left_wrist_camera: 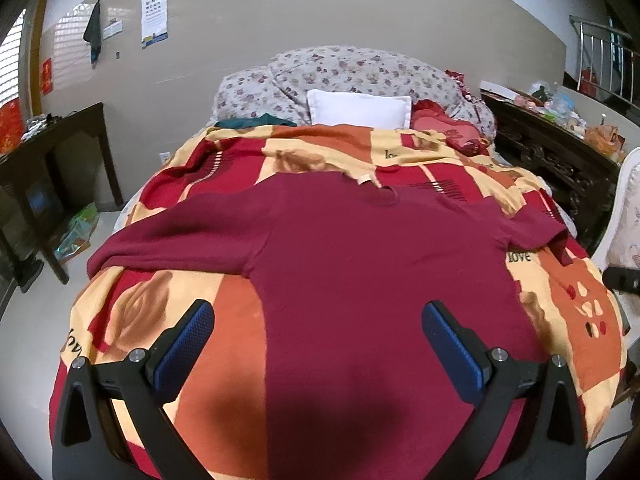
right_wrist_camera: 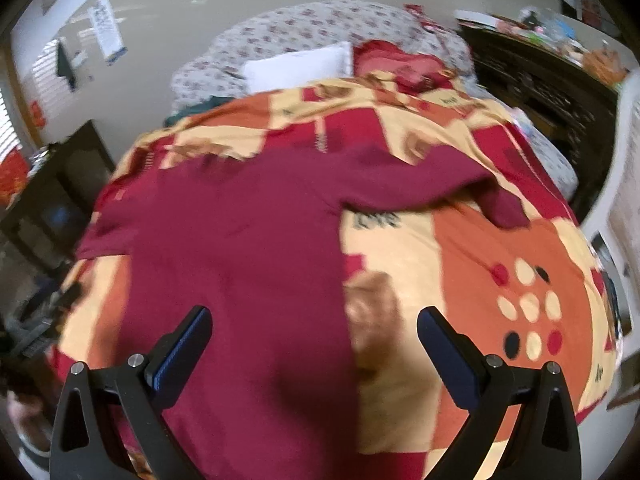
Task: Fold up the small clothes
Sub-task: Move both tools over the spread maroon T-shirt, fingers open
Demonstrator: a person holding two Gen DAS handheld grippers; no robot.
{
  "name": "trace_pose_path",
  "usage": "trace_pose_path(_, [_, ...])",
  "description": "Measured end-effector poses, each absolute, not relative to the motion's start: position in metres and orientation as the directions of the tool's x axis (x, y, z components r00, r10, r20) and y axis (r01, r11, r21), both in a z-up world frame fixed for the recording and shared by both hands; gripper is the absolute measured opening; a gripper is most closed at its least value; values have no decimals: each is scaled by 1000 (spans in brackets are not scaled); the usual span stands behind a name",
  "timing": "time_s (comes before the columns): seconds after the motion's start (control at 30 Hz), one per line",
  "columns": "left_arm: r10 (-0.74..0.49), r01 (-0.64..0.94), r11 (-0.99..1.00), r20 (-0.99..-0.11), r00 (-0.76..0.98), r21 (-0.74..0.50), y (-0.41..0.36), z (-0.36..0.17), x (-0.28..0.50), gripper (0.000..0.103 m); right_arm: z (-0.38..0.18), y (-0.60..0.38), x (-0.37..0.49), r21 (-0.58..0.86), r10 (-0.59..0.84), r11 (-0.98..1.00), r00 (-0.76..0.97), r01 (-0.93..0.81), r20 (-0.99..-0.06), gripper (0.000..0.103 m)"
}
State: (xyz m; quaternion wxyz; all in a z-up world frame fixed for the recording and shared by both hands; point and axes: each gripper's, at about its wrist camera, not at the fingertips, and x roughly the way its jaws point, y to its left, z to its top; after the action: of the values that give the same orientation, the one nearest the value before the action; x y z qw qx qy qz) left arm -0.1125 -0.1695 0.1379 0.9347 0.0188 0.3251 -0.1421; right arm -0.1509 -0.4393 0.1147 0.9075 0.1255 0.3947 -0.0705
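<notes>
Shirt (left_wrist_camera: pixel 360 264) flat on bedspread (left_wrist_camera: pixel 168 320), pillow (left_wrist_camera: pixel 360 110) beyond

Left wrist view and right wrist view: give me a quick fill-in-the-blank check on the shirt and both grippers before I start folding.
1. The maroon shirt lies spread flat on the patterned ____.
2. The left gripper has its jaws ____, holding nothing.
3. The right gripper also holds ____.
4. Behind the shirt, the pillow at the head of the bed is ____ in colour.

Missing words: bedspread; open; nothing; white
</notes>
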Motion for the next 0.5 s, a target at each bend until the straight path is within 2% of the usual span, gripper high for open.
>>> trace_pose_path(0.07, [-258,281,958,-607,752,-58,-171,142,-111,103,129,-430,-145,162,-20,966,683,201,-730,103])
trace_pose_path(0.2, [-264,277,958,-597,757,-73,-174,151,-103,103,152,-405,-125,59,-94,979,692,194,-716,103])
trace_pose_path(0.3, [-260,268,960,-588,766,-76,-177,154,-96,103,160,-395,-107,112,-53,978,727,177,-684,103])
trace_pose_path(0.4, [-240,256,965,-580,779,-56,-180,153,-91,103,152,-387,-83,159,-11,973,717,170,-697,103])
trace_pose_path(0.5, [-212,232,972,-573,792,-39,-181,149,-86,103,141,-374,-67,139,-20,977,721,161,-692,103])
